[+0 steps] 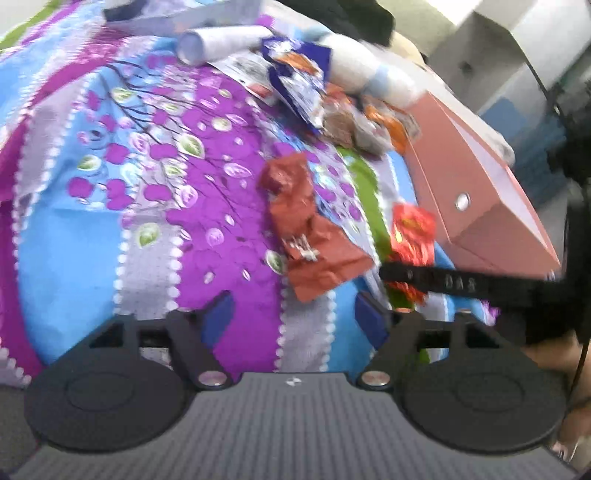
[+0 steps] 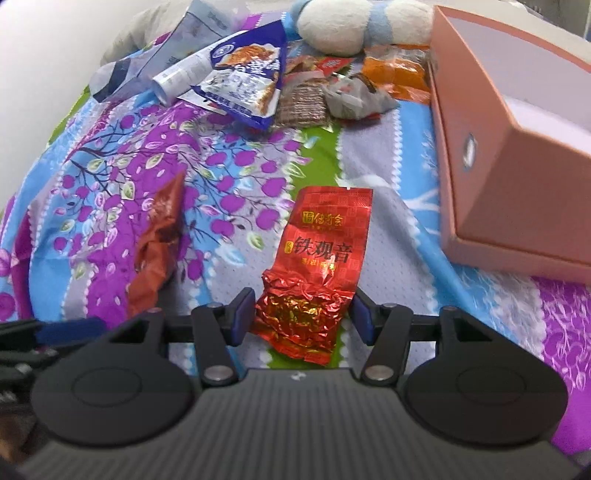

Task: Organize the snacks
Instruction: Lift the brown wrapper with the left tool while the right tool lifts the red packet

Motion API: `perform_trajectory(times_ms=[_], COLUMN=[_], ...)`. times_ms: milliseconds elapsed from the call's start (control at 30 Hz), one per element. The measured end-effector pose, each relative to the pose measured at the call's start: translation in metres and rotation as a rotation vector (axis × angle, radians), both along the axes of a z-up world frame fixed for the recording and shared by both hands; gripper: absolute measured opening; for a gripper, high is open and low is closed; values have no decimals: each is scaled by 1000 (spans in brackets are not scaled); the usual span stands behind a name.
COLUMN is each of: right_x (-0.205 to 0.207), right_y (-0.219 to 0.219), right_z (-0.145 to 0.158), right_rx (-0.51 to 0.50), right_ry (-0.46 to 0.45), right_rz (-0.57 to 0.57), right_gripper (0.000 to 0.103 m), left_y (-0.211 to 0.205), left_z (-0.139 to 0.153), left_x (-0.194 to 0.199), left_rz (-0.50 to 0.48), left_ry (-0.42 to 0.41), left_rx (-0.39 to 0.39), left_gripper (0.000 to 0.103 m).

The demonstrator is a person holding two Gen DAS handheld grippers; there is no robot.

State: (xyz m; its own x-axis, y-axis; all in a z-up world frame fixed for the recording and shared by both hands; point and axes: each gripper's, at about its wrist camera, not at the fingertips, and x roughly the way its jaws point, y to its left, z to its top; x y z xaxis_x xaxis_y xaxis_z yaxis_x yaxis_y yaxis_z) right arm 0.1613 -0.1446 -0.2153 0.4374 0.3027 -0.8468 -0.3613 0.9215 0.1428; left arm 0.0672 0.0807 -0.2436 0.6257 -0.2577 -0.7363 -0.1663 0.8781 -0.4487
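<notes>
The right hand-held gripper [image 2: 301,317] has the shiny red foil packet [image 2: 316,266] between its blue pads [image 2: 243,314], crinkled lower end in the gap. The left pad is right against the foil; whether the right pad presses, I can't quite tell, so it reads as a grip on the packet. The packet stretches up toward the centre of the right wrist view, over the flowered bedsheet [image 2: 110,155].

To the left of that frame lies a dull brown-red wrapper [image 2: 155,243], crumpled, apart from the foil packet. At the right edge sits the pink box [image 2: 509,177], open top, a round metal stud on its side.

Along the top, a heap: a blue-and-white snack bag [image 2: 247,81], a white tube [image 2: 184,74], orange packets [image 2: 399,74], a plush toy [image 2: 340,26].

In the left wrist view, rather blurred, the left hand-held gripper [image 1: 295,314] stands wide with nothing between its fingers. The brown-red wrapper [image 1: 306,229] lies in mid-frame just beyond it. The red foil packet [image 1: 412,232] shows at right, beside the pink box [image 1: 491,192].
</notes>
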Motion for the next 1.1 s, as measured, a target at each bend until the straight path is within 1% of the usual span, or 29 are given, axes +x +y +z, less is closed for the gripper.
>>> perform_trajectory(times_ms=[67,133,200,267,300,333,433,533,633,767,833,867,933,1000,1067,1100], right_x=[-1,-2,-3,-5,-7,-8,-9,-7,-5,-1,-2,-3,-5,-7,-7,-6], right_y=[-5,-8,-11,-11,-10,-10,-14,-16,-19,-17,-12,-9,-5,-2,-3,-3], right_z=[-2,-5,-6,-6,-6,-6,-8,-11,-10,-12,-14,-15,-17,-19,-19,-19], right_rx=[12,19,33,34,27,20,47,69,117,111,72,59,30,9,11,9], right_ry=[5,7,4,-3,-12,-20,-24,-24,-28,-33,-50,-60,-90,-107,-107,-108], right_rz=[-11,-28,-46,-46,-48,-58,-82,-112,-116,-111,-87,-75,-47,-27,-31,-33], right_gripper=[60,73,76,76,76,76,76,76,76,75,75,75,74,74,72,69], left_y=[2,4,3,3,2,2,-3,-7,-4,0,-1,-1,-3,-6,-9,-9], left_z=[2,2,4,6,8,9,11,10,5,-3,-6,-6,-6,-5,-5,-7], left_x=[5,12,20,28,32,36,46,53,58,64,68,68,70,73,75,77], left_rz=[33,55,76,84,89,87,94,105,138,191,188,192,203,194,179,172], left_ry=[8,25,38,36,37,30,26,26,27,54,65,62,71,72,63,68], left_rx=[-18,-28,-12,-13,-21,-35,-31,-49,-125,-144,-131,-124,-82,-39,-12,-5], left_gripper=[79,79,79,80,85,86,89,90,89,88,88,86,82,79,74,72])
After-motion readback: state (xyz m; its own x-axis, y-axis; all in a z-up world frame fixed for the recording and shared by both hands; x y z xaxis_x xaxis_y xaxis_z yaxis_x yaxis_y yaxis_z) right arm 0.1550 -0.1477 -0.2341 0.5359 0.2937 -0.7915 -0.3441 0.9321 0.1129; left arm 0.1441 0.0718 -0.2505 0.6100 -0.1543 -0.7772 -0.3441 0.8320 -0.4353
